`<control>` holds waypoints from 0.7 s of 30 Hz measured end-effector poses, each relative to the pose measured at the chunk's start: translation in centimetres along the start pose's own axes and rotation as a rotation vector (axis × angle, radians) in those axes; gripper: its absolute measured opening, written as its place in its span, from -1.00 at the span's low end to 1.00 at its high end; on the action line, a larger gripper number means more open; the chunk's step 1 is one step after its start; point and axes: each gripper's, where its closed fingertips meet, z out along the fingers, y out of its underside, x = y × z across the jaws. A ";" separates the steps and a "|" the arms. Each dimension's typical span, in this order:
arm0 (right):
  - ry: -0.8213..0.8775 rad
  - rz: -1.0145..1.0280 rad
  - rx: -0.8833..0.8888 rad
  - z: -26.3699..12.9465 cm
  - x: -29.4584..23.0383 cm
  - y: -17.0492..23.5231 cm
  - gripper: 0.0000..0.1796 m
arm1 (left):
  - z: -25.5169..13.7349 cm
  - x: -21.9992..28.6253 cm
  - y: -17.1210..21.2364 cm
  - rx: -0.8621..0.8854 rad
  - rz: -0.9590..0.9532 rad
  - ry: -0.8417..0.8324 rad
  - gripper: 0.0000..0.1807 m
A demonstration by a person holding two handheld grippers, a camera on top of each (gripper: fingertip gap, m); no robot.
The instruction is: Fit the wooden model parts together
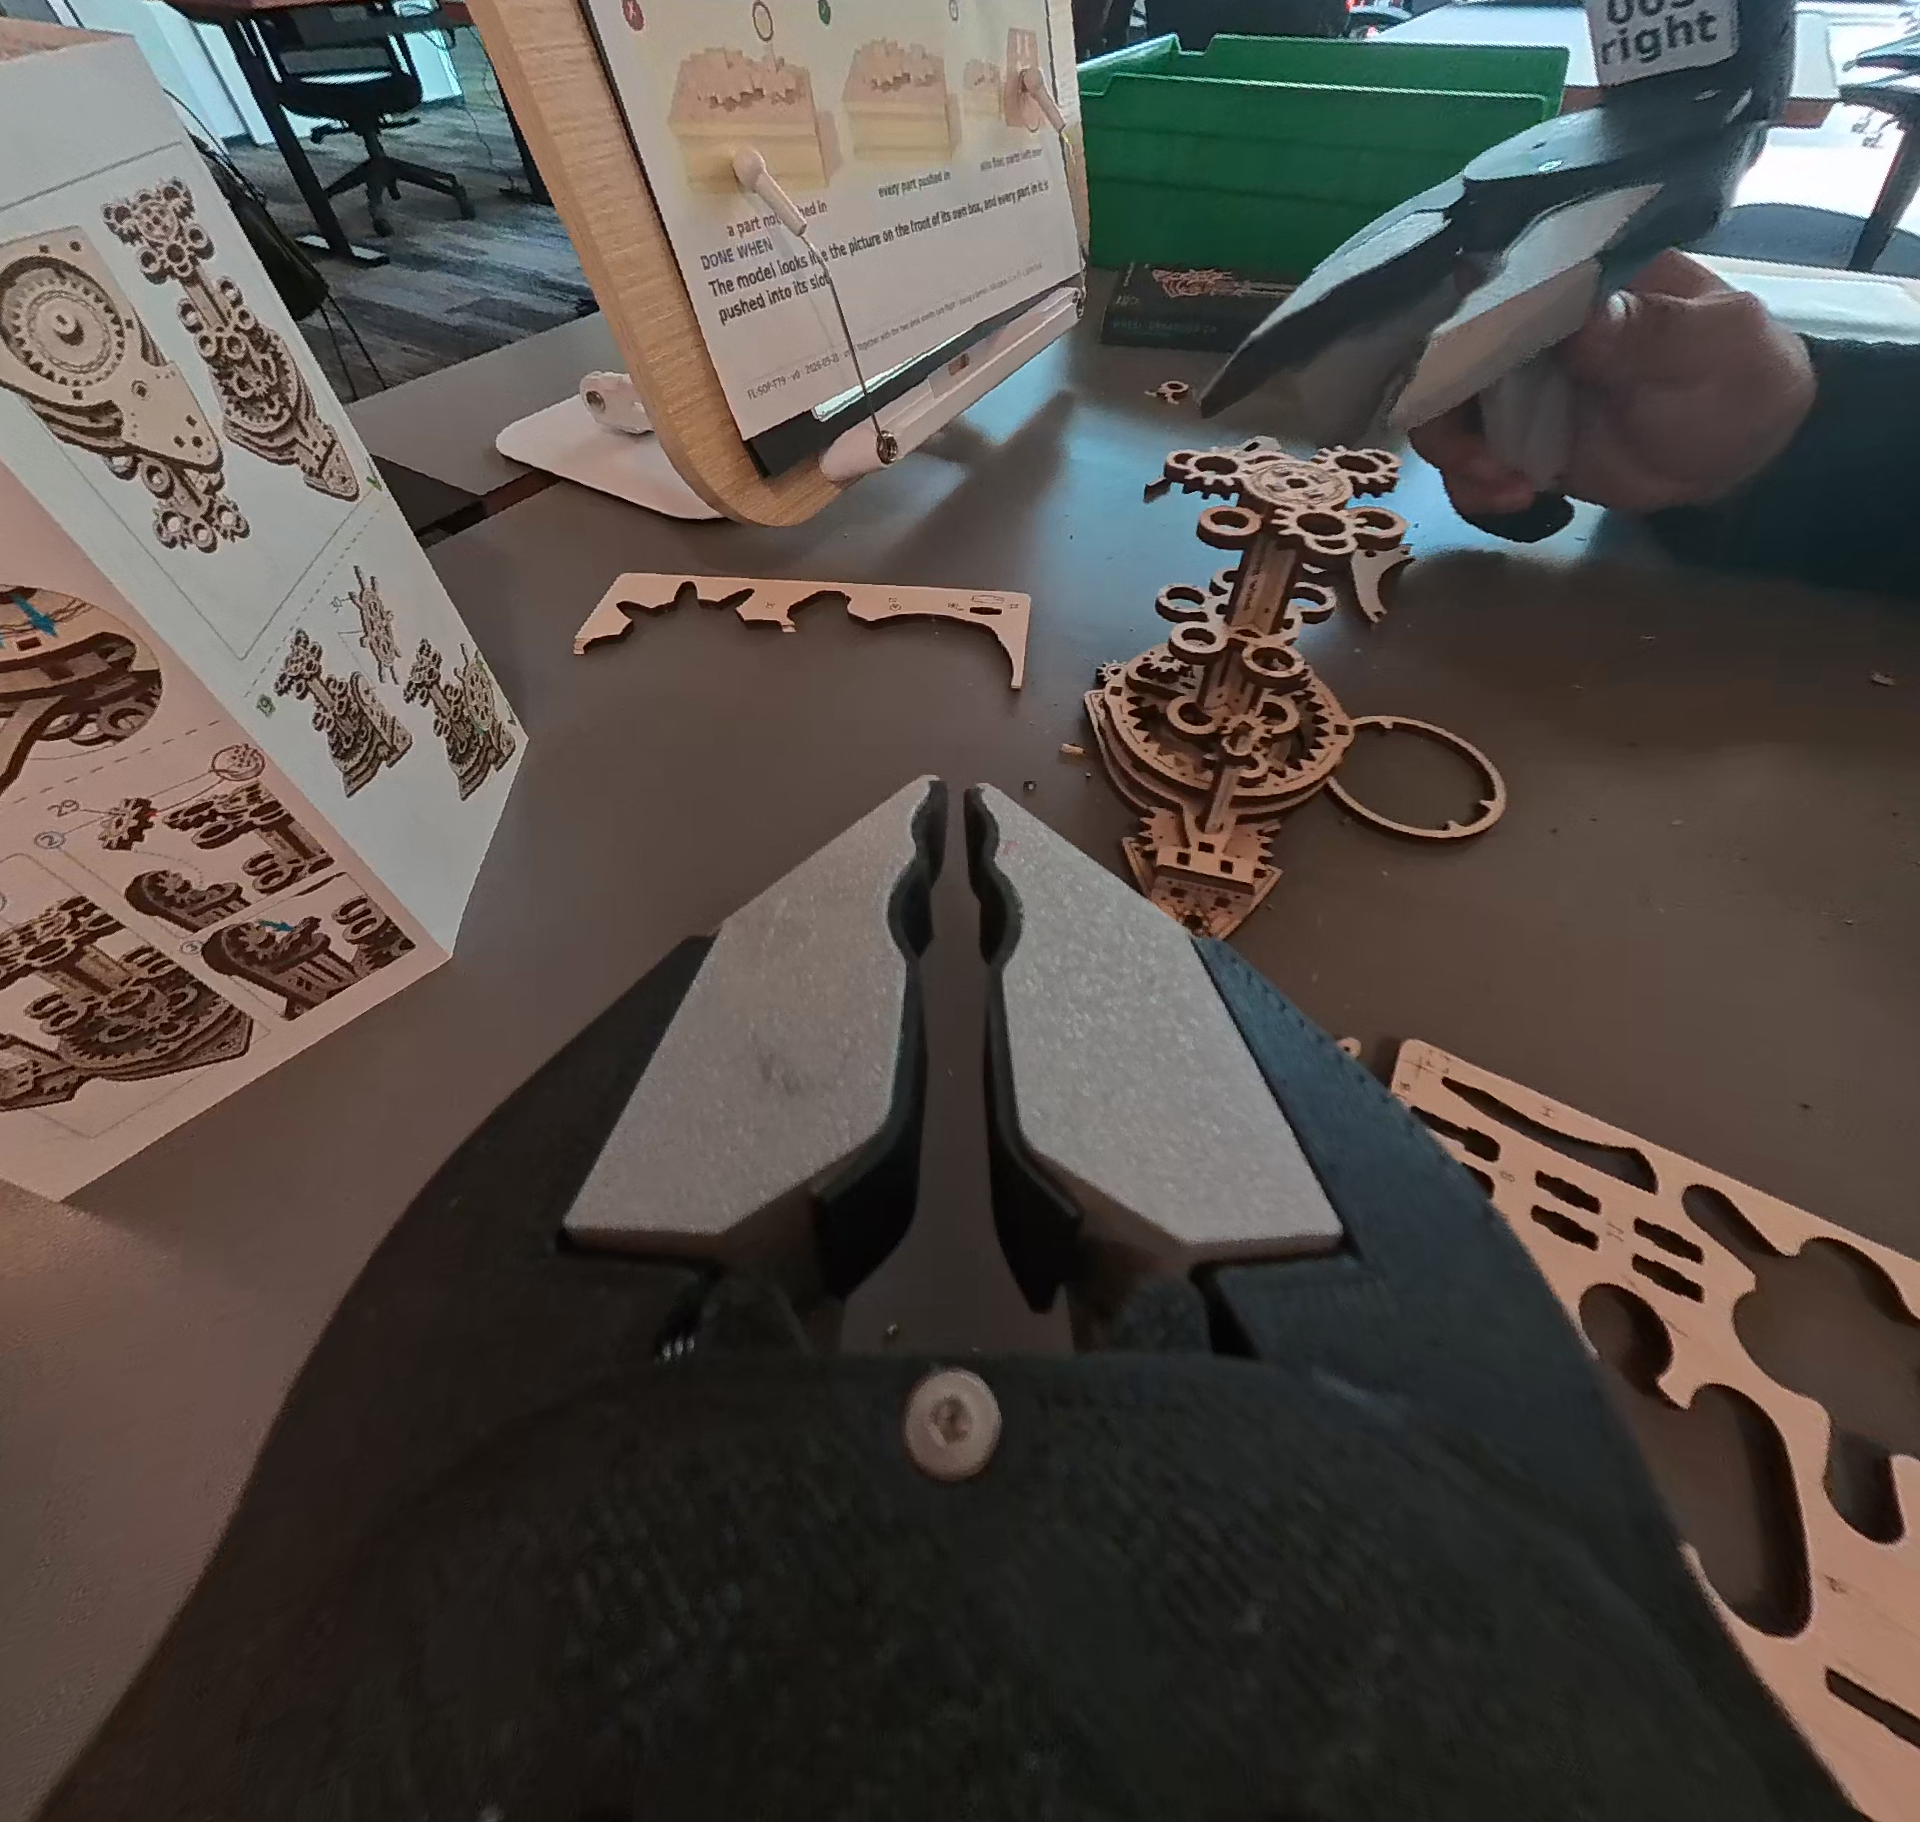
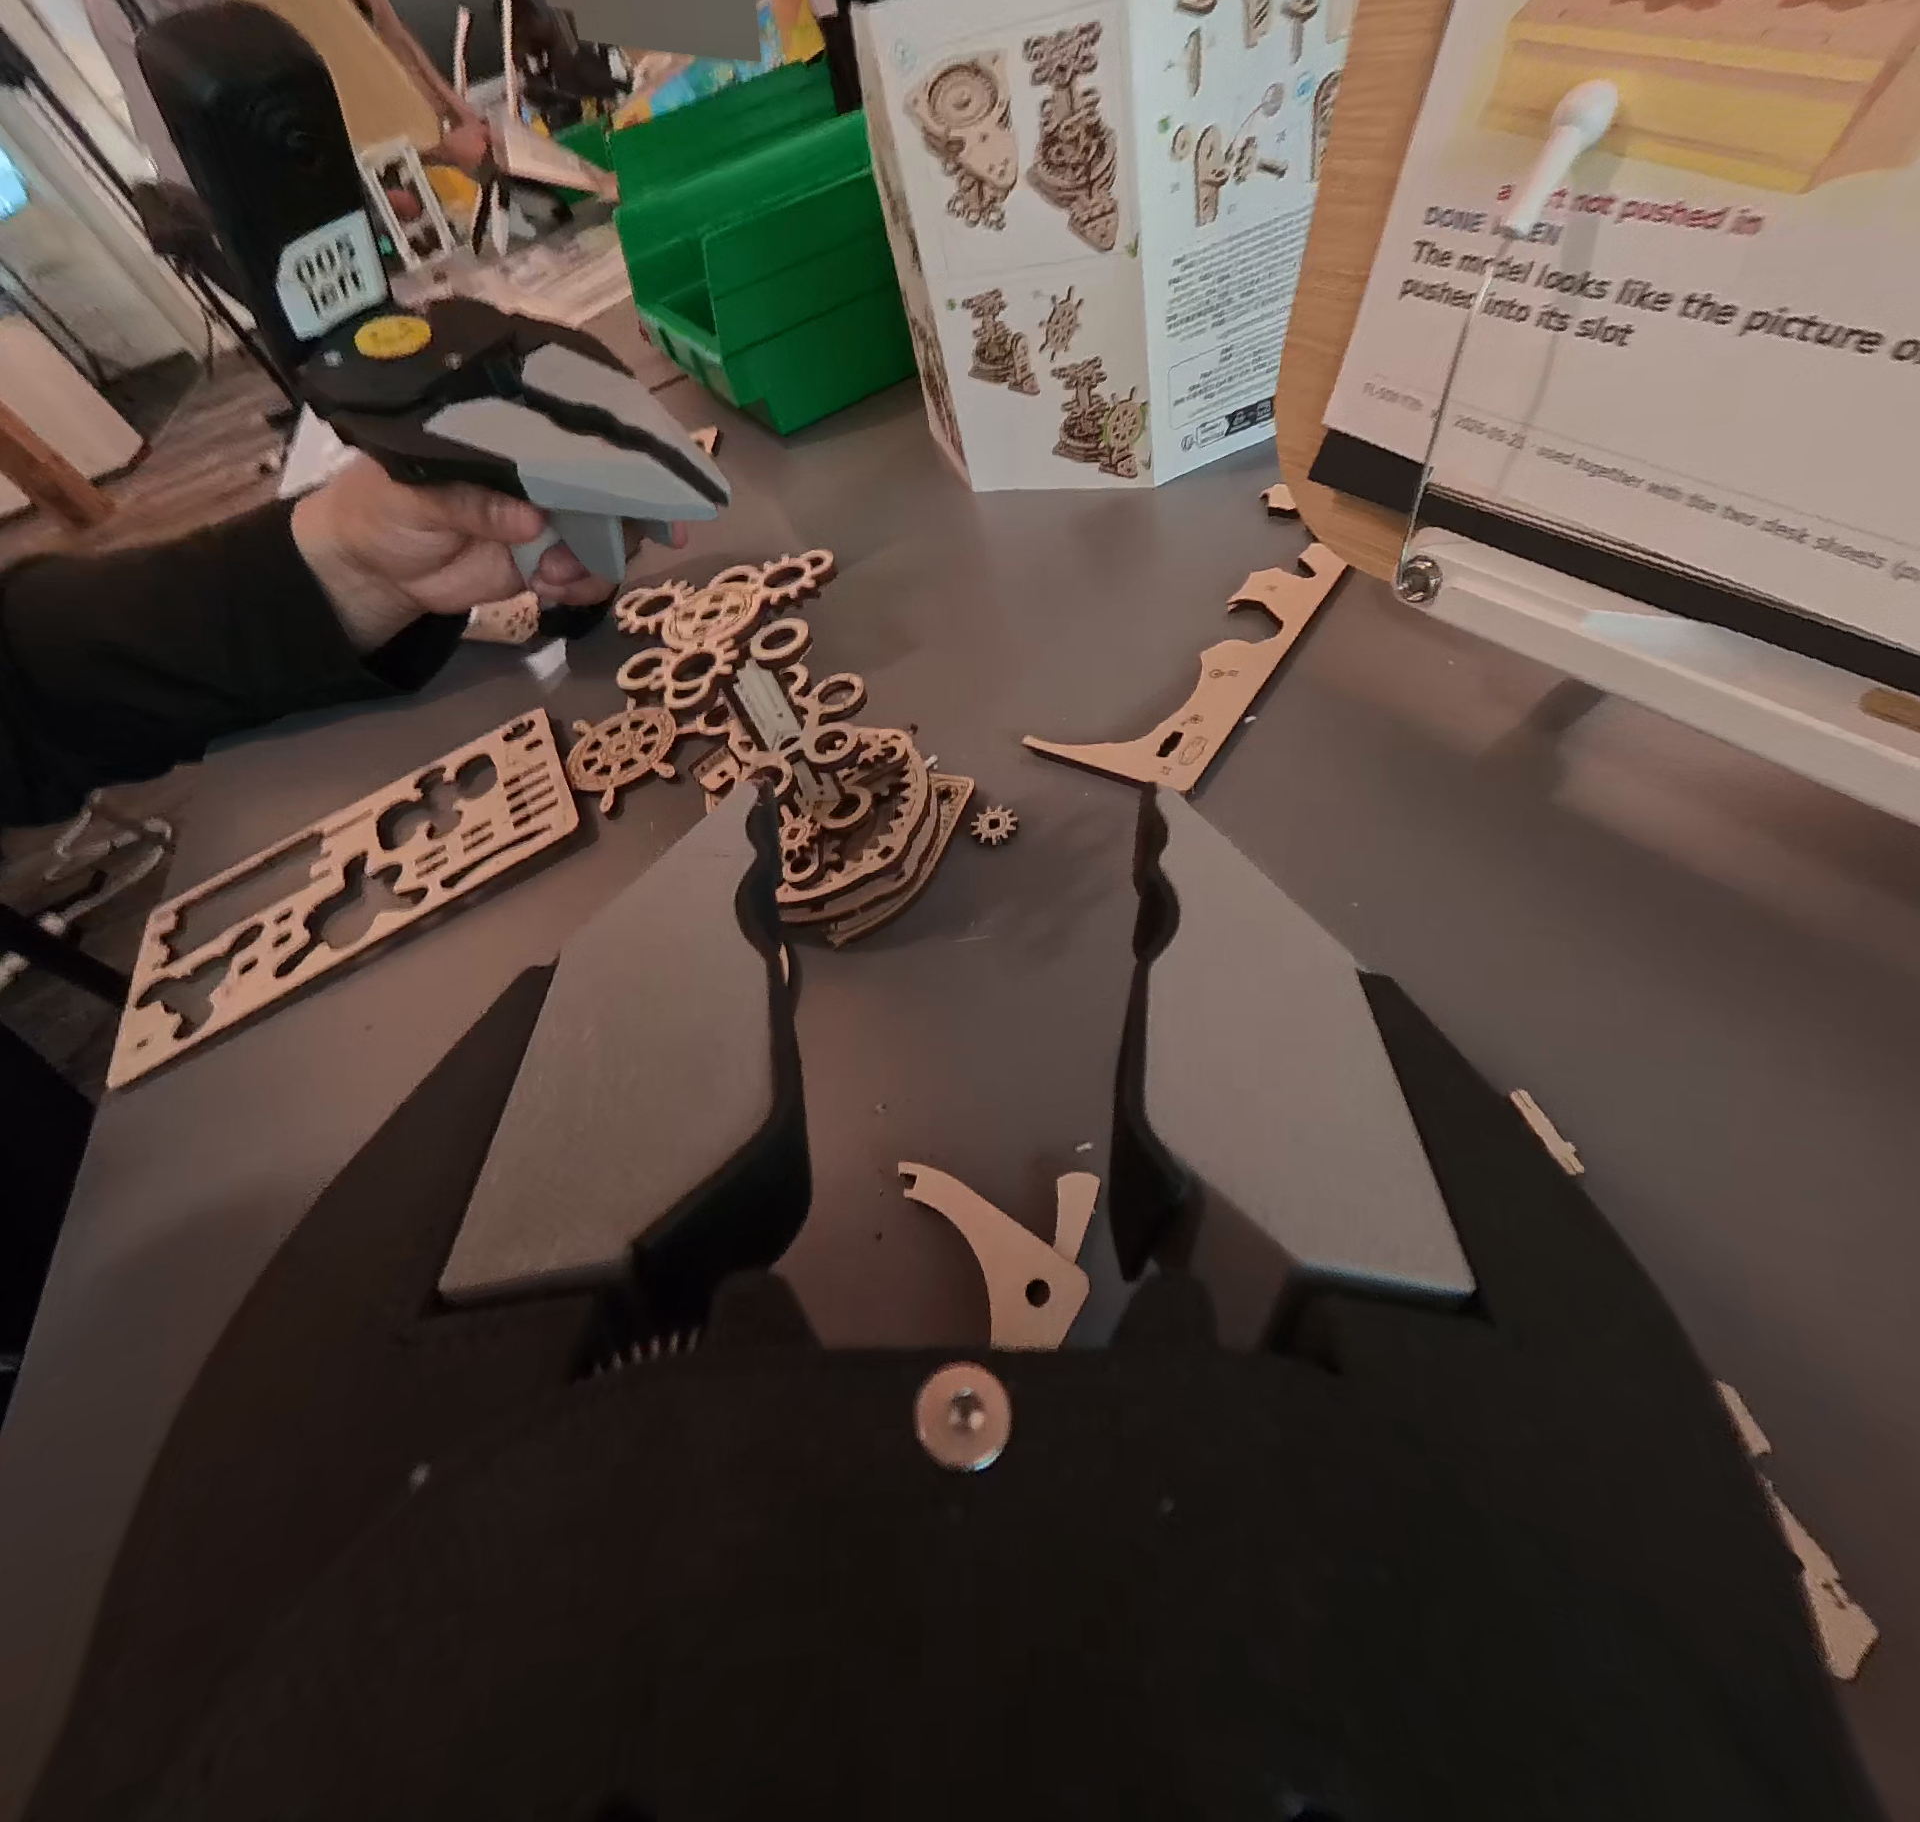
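I see the grey table (image 1: 1558, 837), w/ wooden model (image 1: 1236, 692) lying flat mid-table btwn my grippers. Punched-out sheet (image 2: 343, 889) beside it. Left gripper (image 1: 956, 801) nearly closed, empty. Right gripper (image 2: 951, 806) wide apart, empty, above a hooked wooden part (image 2: 1013, 1253).

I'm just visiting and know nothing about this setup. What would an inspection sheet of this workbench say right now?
Surface: grey table, wood crumbs scattered on it.
Job's things: part-built wooden gear model lying flat; loose ring beside it; ship's wheel; small gear; hooked piece.
Clutter: emptied part sheets; offcut strip.
Grippers: left hand-held gripper nearly closed, empty; right hand-held gripper open, empty, above the hooked piece.
Cables: nothing seen.
Surroundings: folded instruction leaflet, document stand, green bins, office chairs behind.
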 end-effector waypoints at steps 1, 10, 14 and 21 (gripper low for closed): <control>0.002 -0.013 -0.013 0.0 -0.1 0.2 -0.27 | 0.0 0.0 0.0 -0.001 0.000 0.001 -0.99; 0.060 -0.118 -0.093 0.3 0.1 1.1 -0.38 | 0.0 0.1 0.0 -0.002 0.001 0.003 -1.00; 0.106 -0.118 -0.115 0.1 1.0 1.4 -0.47 | 0.0 0.1 0.0 -0.002 0.001 0.004 -1.00; 0.068 -0.150 -0.125 0.3 0.1 1.6 -0.45 | 0.0 0.2 0.0 -0.005 0.010 0.009 -1.00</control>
